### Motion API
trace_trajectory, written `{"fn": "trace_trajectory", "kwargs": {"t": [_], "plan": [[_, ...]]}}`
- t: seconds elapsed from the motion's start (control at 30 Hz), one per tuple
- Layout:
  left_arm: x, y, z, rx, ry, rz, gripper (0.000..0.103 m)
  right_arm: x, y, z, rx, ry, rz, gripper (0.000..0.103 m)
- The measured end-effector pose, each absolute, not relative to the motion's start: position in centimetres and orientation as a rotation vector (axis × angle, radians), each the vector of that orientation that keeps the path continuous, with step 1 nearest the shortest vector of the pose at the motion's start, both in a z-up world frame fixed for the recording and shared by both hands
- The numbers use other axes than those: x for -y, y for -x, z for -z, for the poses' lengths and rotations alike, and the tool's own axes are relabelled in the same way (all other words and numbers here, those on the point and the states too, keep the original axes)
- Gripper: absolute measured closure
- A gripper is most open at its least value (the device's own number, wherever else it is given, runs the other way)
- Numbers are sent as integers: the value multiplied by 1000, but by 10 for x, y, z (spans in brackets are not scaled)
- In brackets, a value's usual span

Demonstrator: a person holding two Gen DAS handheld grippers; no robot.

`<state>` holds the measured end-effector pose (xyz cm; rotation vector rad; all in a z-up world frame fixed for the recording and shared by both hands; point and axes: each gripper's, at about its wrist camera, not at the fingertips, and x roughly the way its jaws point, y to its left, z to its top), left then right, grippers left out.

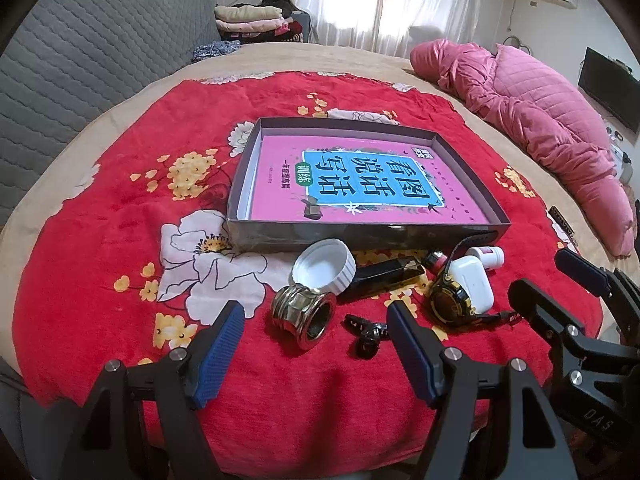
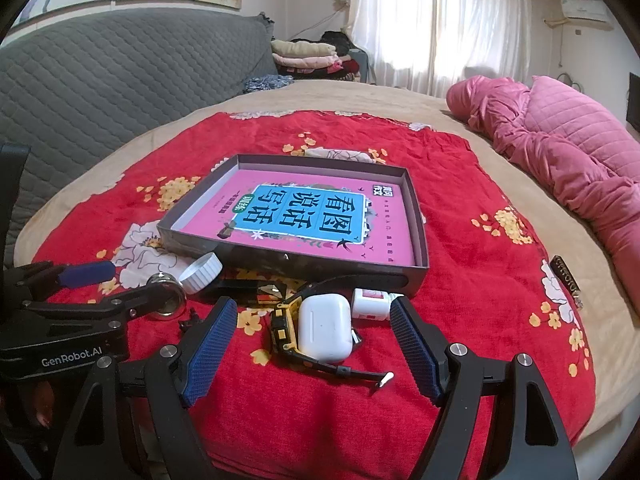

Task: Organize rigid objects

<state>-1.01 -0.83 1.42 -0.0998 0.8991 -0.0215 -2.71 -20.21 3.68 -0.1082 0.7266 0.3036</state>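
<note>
Both hand-held grippers, left (image 1: 316, 334) and right (image 2: 312, 330), gape empty; white earbud case (image 2: 325, 333) half-hides the watch (image 2: 285, 330) before the box (image 2: 420, 216).

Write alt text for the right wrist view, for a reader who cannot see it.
The open right gripper points at a white earbud case lying against a black-and-yellow watch on a red floral blanket. Behind them sits a shallow grey box holding a pink book. The left gripper, jaws also open, is near a metal ring and a white cap.
</note>
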Motion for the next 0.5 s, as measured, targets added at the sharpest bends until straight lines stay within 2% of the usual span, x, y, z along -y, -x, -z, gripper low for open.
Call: {"fn": "trace_trajectory", "kwargs": {"t": [0.5], "plan": [[9, 10, -14, -899, 100, 21, 30, 203, 27, -37, -723, 106, -301, 23]]}}
